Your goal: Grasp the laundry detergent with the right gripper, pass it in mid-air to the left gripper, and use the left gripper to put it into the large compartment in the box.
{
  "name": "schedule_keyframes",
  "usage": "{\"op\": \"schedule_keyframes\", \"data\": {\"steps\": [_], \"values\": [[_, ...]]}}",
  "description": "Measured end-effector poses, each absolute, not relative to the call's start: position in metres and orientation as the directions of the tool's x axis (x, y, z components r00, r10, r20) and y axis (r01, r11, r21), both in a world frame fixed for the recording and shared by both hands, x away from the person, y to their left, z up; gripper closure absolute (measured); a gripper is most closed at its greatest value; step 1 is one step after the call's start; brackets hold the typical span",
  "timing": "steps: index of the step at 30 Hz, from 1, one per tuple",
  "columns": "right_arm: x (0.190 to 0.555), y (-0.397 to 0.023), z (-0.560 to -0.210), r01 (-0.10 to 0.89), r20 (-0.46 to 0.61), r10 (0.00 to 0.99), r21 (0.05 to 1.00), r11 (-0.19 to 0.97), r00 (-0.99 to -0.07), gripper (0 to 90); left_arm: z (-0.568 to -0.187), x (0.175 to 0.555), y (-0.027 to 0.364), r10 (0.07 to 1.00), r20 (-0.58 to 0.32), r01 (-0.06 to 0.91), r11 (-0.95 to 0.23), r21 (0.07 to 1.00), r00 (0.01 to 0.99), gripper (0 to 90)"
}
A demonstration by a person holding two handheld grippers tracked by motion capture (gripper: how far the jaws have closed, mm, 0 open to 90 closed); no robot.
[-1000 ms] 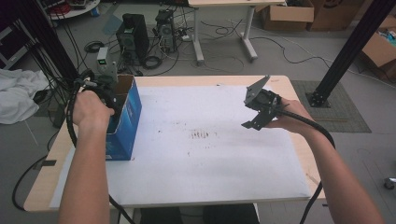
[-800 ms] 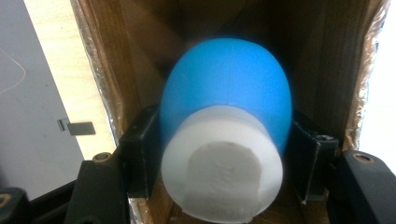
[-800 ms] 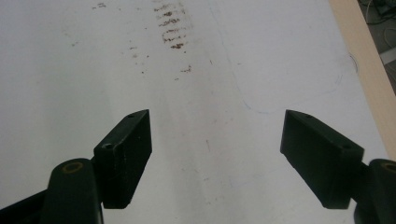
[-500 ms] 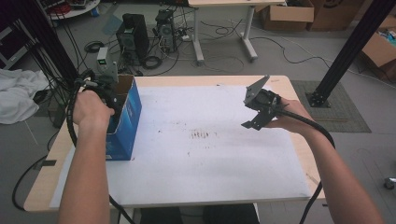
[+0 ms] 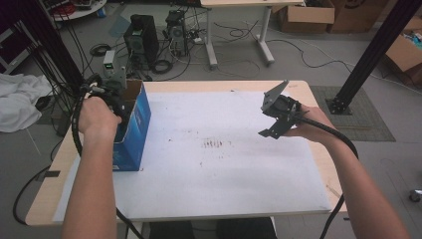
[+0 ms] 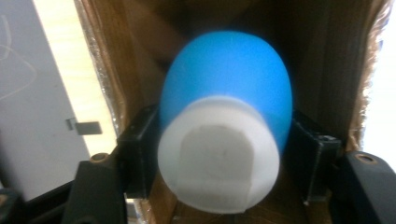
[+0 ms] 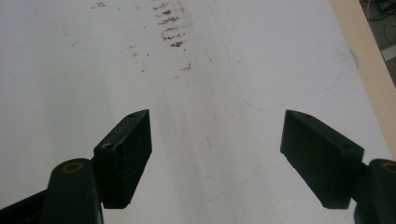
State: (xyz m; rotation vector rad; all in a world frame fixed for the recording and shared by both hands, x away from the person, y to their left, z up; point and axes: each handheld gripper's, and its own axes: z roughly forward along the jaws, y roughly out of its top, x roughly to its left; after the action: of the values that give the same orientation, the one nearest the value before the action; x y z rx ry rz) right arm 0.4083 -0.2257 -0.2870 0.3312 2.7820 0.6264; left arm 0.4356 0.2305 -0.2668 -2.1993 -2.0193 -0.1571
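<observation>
I am working in a lab or workshop: past the far edge of my table I see computer towers amid tangled cables on a grey floor, another desk, cardboard boxes and black metal framing.

White sheet spread over the wooden table, brown smudges near its middle. Upper left of the frame: computer towers and tangled cables on the floor. White cloth at far left; cardboard boxes at upper right.
</observation>
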Motion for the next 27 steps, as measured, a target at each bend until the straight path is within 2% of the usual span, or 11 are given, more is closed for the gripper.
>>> {"op": "schedule_keyframes", "data": {"steps": [10,18,27], "values": [[0.405,-0.223,-0.283,0.162,-0.208,0.278,0.447,0.88,-0.938,24.6,-0.259,0.431,0.228,0.976,0.188,0.994,-0.111,-0.009,0.11,24.4],[0.405,-0.223,-0.277,0.167,-0.205,0.284,0.452,0.876,-0.937,24.5,-0.239,0.425,0.225,0.973,0.188,0.99,-0.143,0.021,0.137,19.7],[0.406,-0.225,-0.271,0.171,-0.192,0.288,0.466,0.868,-0.938,22.6,-0.204,0.416,0.201,0.956,0.156,0.957,-0.267,0.113,0.249,16.7]]}}
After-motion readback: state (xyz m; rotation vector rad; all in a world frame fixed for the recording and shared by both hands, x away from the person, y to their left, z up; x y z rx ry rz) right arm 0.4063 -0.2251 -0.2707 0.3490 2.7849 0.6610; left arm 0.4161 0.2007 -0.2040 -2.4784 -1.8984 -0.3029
